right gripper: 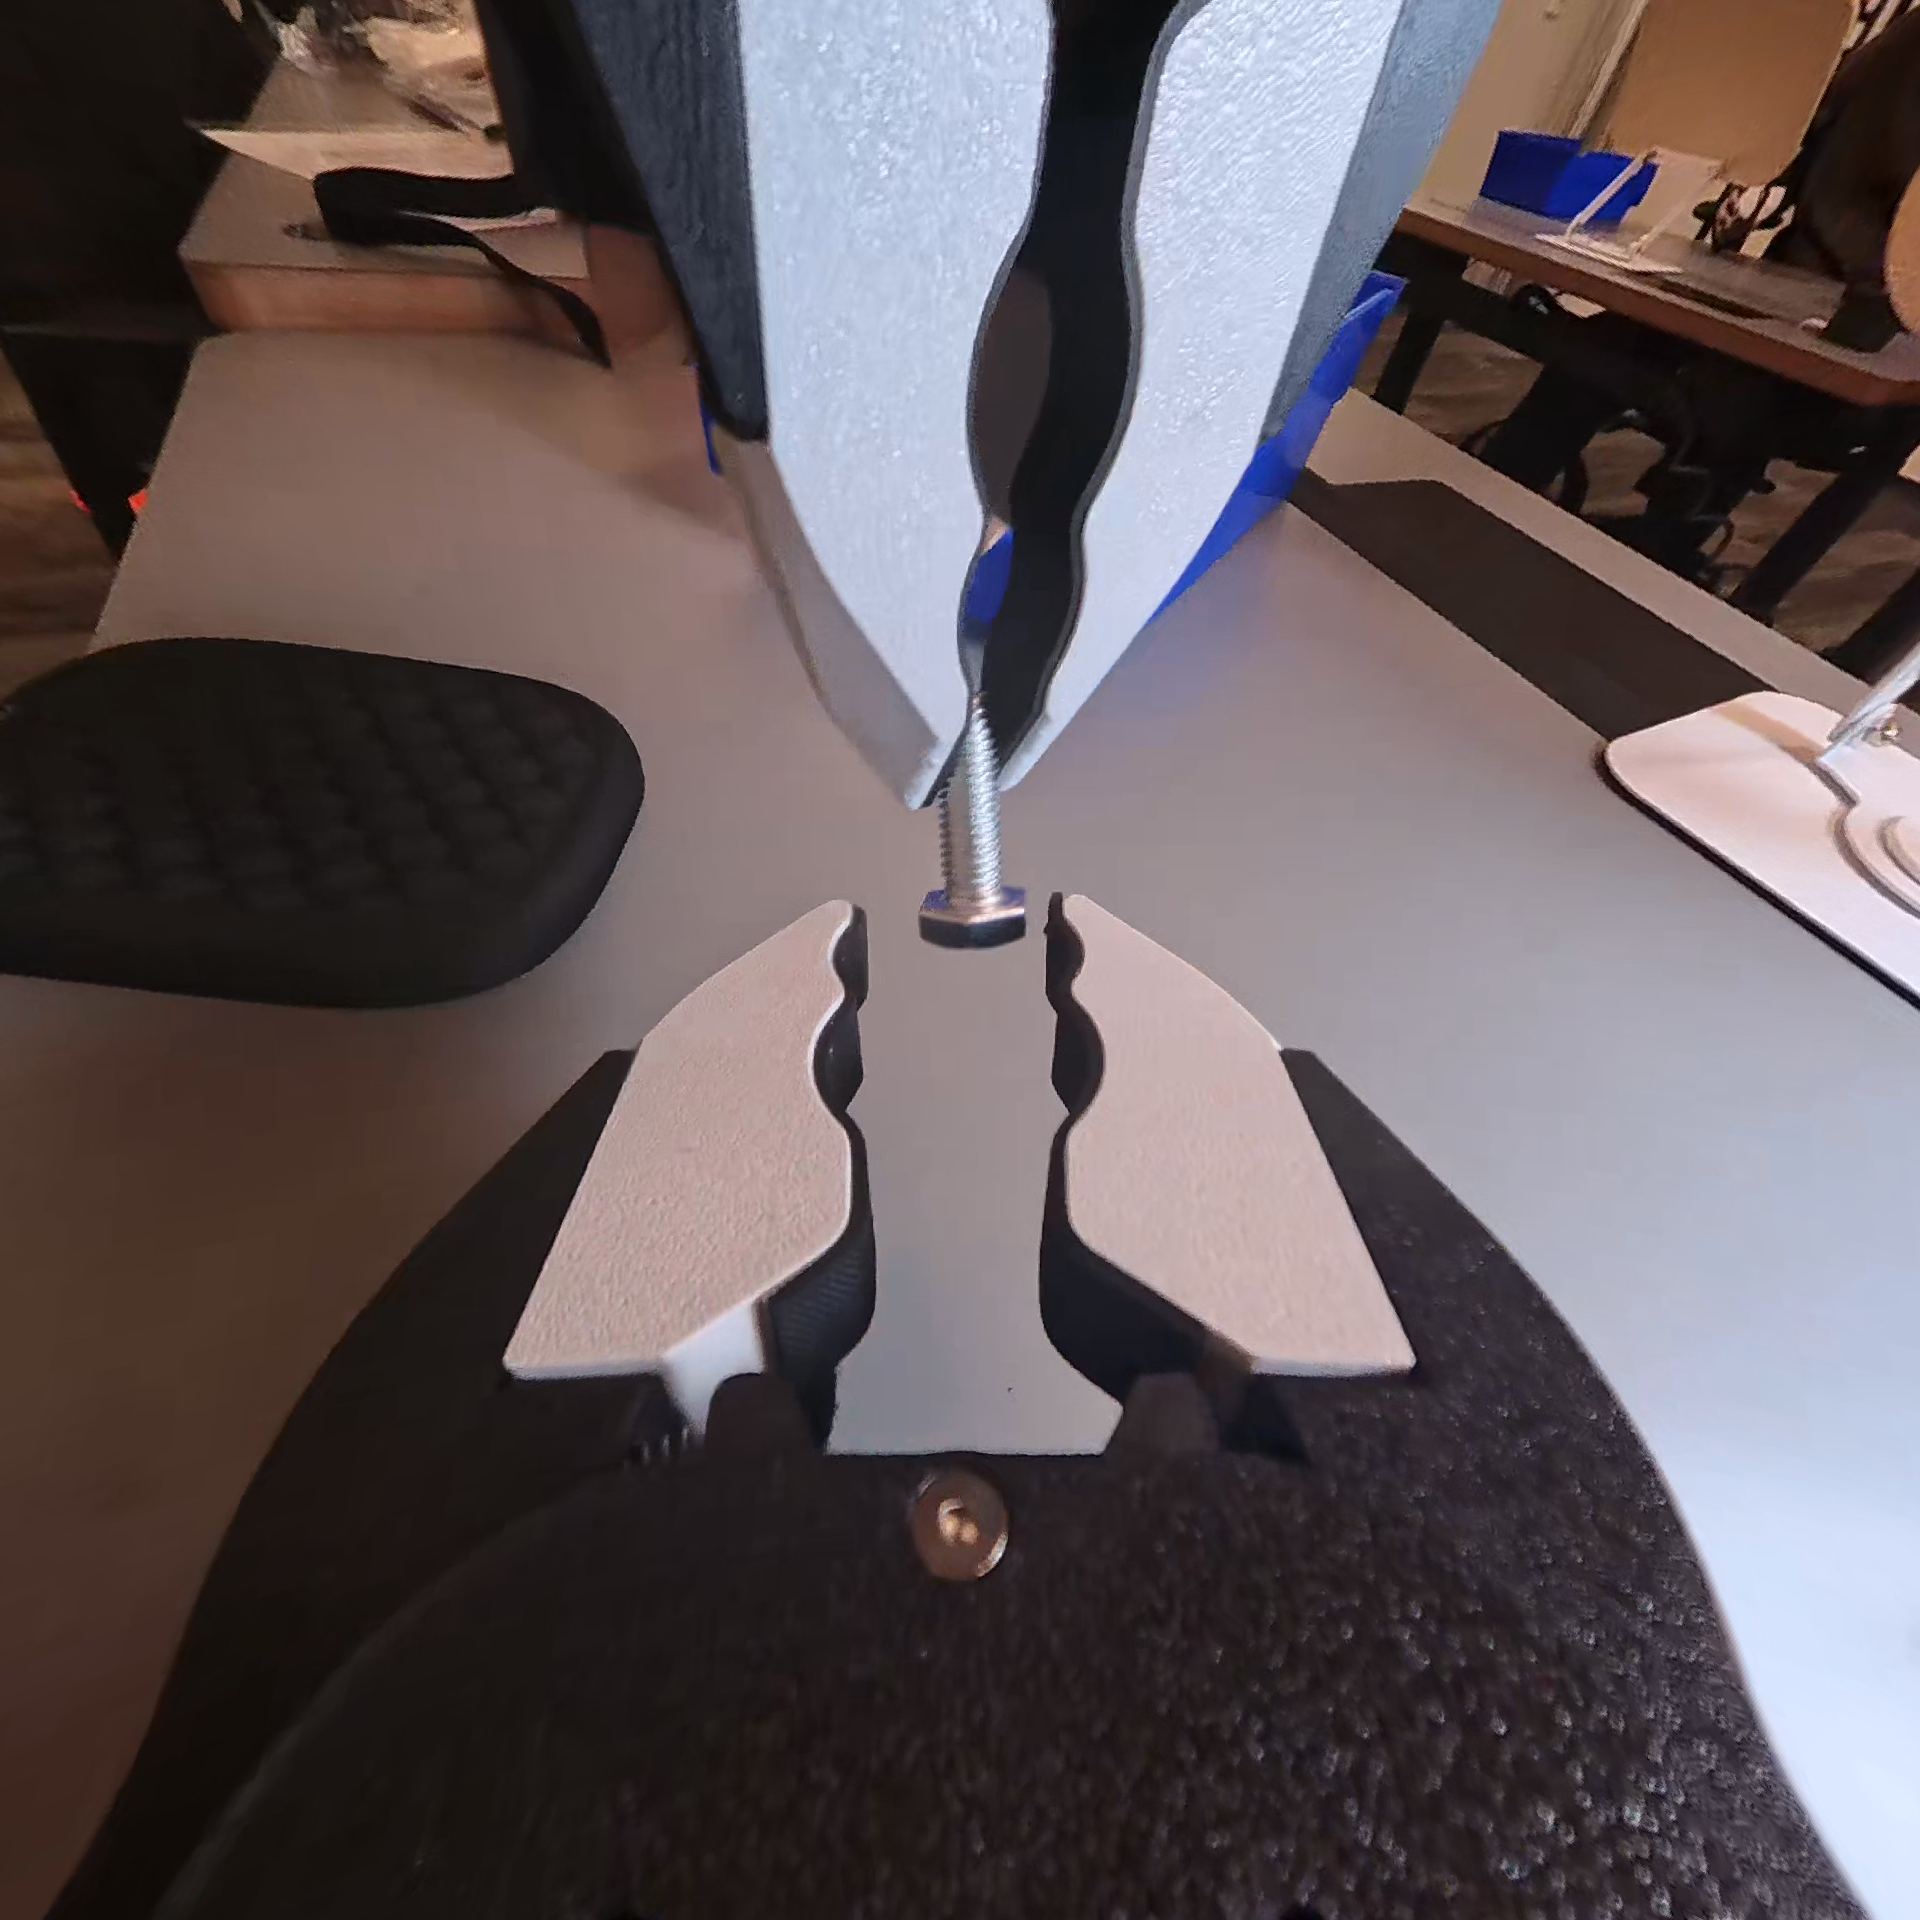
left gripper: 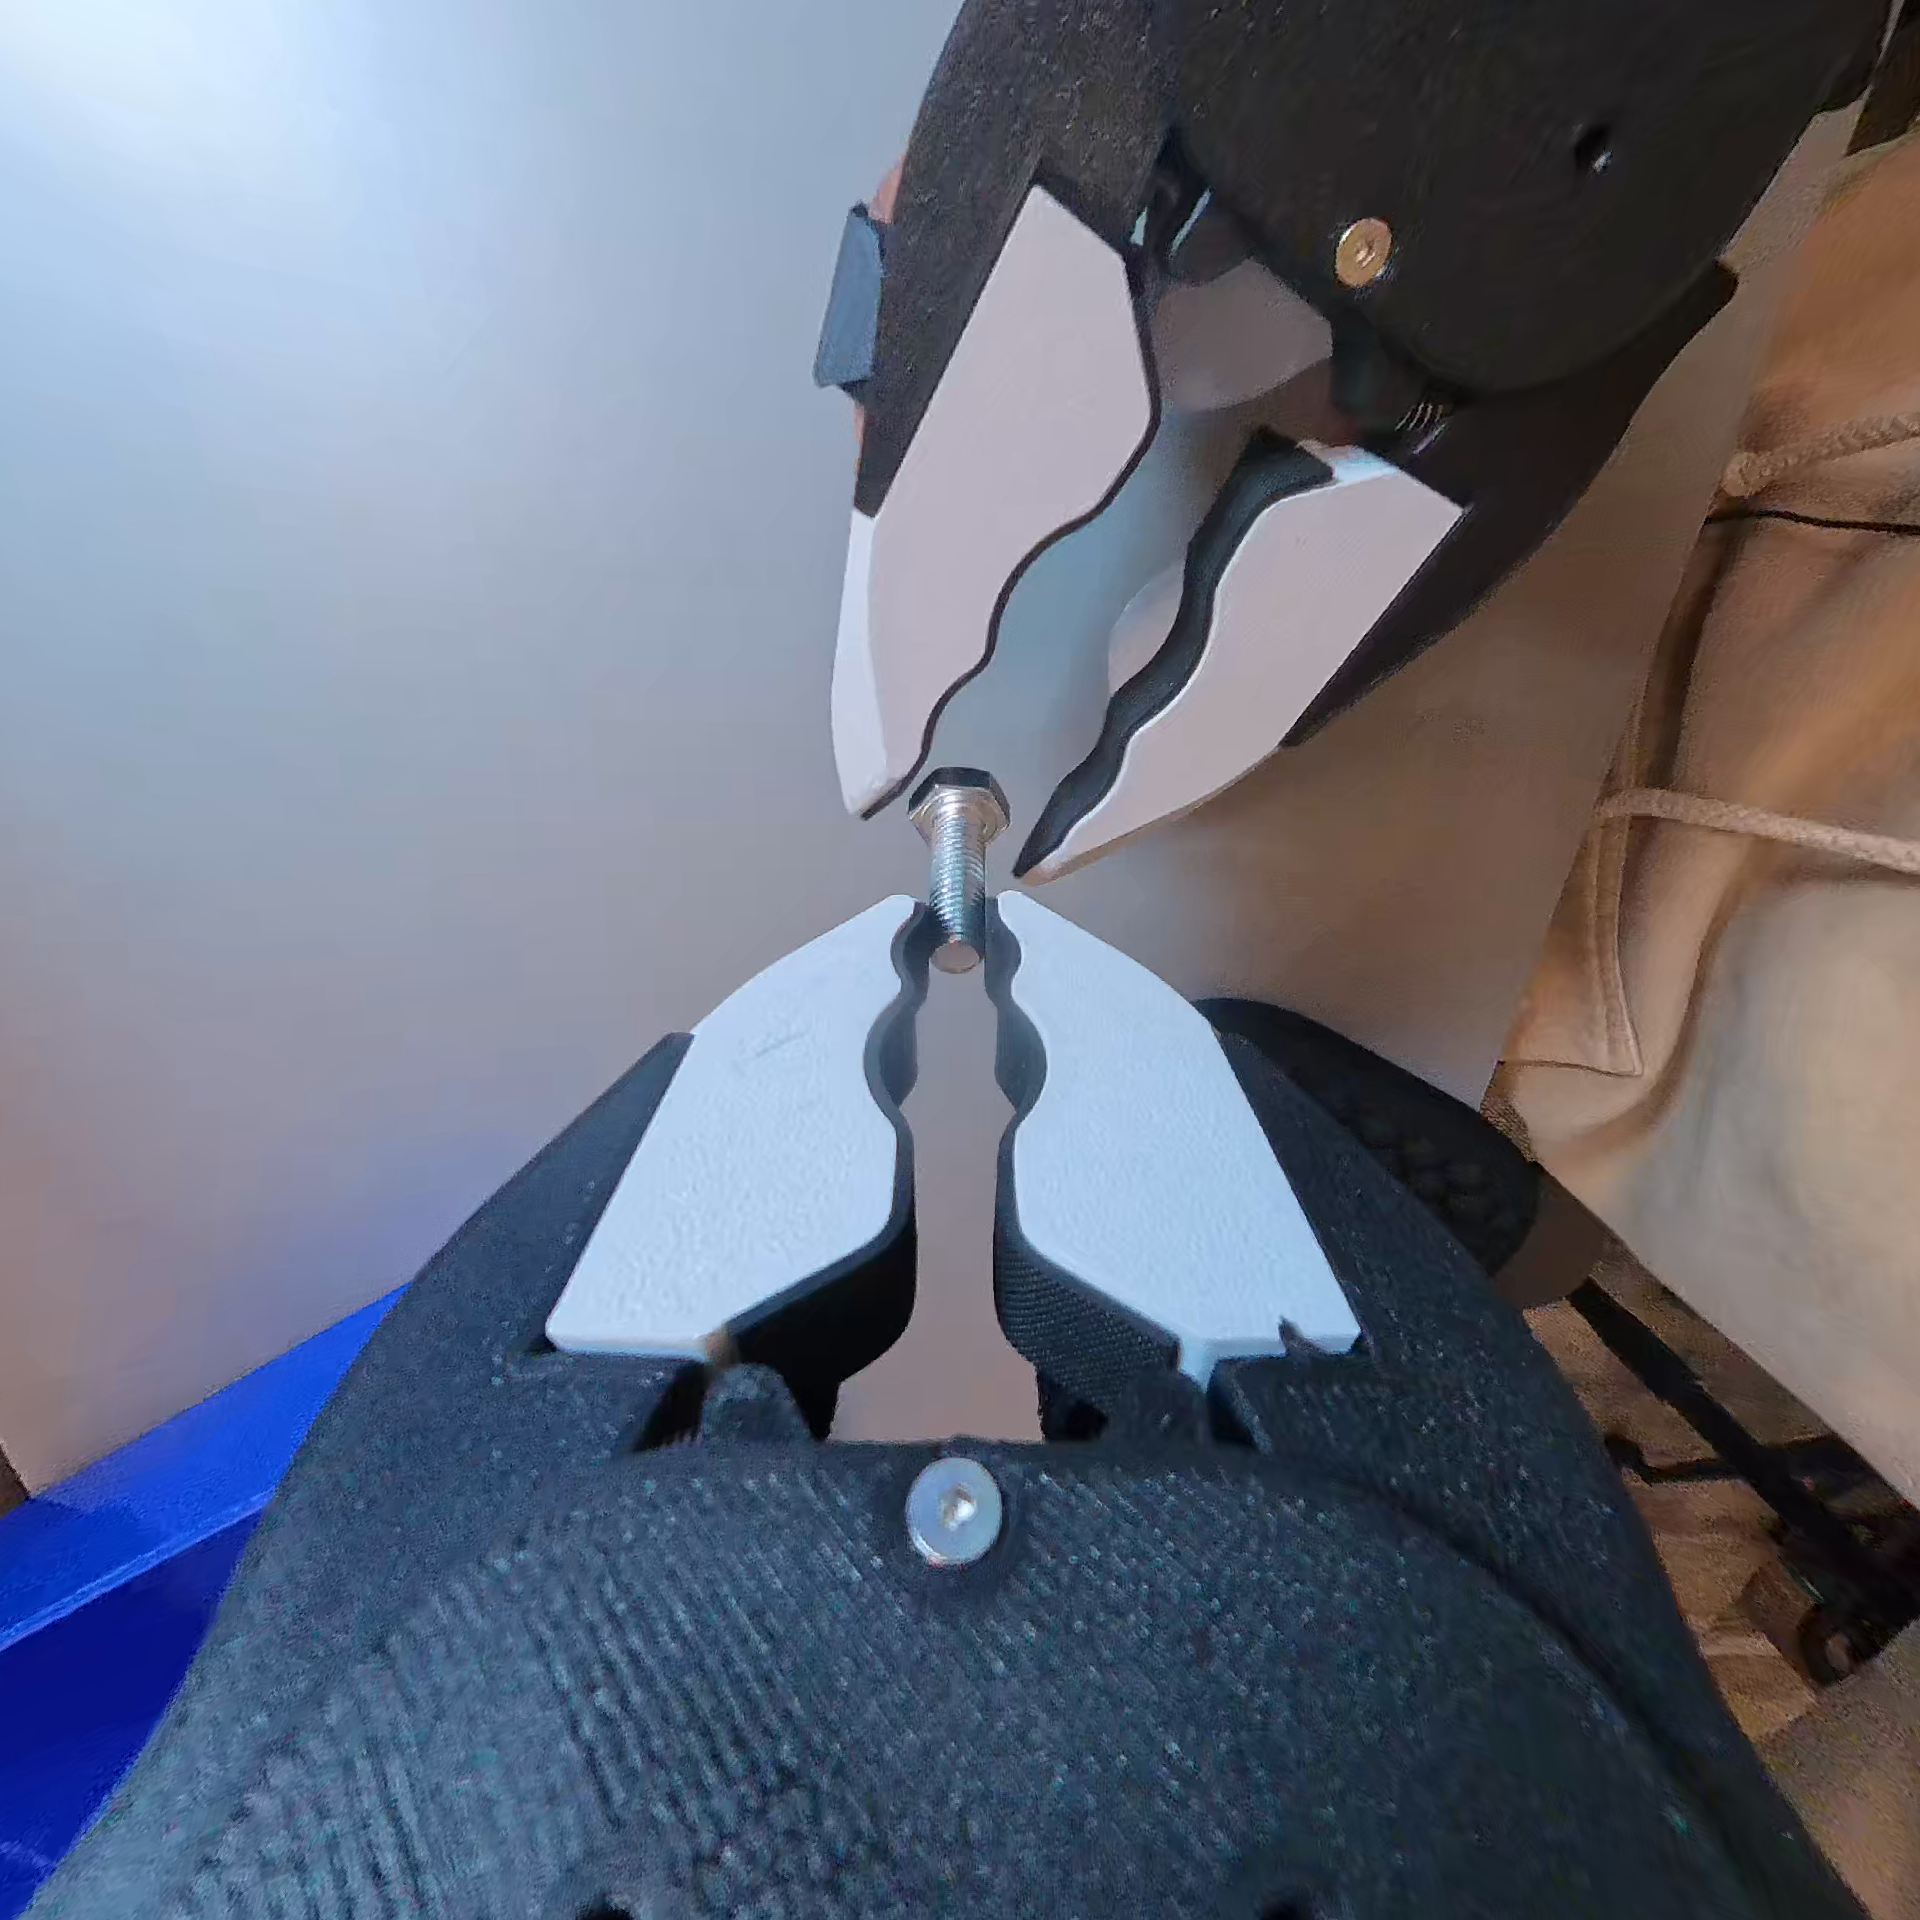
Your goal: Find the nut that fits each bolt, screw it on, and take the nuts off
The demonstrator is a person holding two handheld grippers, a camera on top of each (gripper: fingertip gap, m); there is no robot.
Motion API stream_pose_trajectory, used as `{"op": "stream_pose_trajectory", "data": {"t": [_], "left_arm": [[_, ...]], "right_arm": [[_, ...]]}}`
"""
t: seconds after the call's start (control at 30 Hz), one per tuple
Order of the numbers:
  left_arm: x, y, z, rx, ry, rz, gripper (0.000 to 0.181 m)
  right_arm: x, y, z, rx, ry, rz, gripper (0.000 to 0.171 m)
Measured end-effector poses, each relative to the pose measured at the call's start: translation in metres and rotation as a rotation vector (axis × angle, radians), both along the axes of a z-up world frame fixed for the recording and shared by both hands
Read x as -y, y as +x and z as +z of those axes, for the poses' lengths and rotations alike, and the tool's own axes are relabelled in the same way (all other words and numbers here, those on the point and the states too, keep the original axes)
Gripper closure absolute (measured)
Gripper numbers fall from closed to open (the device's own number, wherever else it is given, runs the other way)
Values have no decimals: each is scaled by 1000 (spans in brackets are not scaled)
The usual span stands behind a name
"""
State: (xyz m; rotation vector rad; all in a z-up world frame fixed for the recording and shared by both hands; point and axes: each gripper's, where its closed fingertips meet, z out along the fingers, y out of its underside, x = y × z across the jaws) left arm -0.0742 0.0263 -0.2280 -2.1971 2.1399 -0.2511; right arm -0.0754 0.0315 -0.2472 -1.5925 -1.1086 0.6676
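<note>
A silver bolt with a hex end is held in the air. My left gripper is shut on the tip of its threaded shaft. My right gripper comes in from above, open, with one fingertip on each side of the hex end, close to it. In the right wrist view my right gripper is open and the hex end sits just beyond its tips. The left gripper hangs from the top of that view, shut on the bolt. I cannot tell whether the hex end is a head or a nut.
Below lies a grey table. A black padded cushion lies at its left. A white stand base sits at the right. A blue bin stands behind the left gripper and shows in the left wrist view. A person in a beige hoodie is close by. My left and right fingertips are right by each other.
</note>
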Motion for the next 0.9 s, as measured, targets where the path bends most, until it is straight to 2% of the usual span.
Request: {"op": "stream_pose_trajectory", "data": {"t": [0.1, 0.23, 0.4, 0.53, 0.63, 0.9], "left_arm": [[2, 5, -1, 6, -21, 24, 171], [4, 10, 6, 73, -45, 37, 171], [14, 25, 38, 395, -1, -72, 153], [26, 35, 59, 671, 77, -135, 157], [36, 38, 68, 807, 85, -147, 169], [38, 39, 67, 893, 59, -98, 173]], "right_arm": [[-3, 3, 2, 0, 18, -12, 152], [-2, 7, 11, -39, 44, 3, 152], [13, 11, 40, -240, 5, 137, 152], [29, 11, 60, -373, -25, 245, 152], [36, 8, 62, -397, -36, 283, 152], [39, 6, 57, -338, 41, 284, 152]]}}
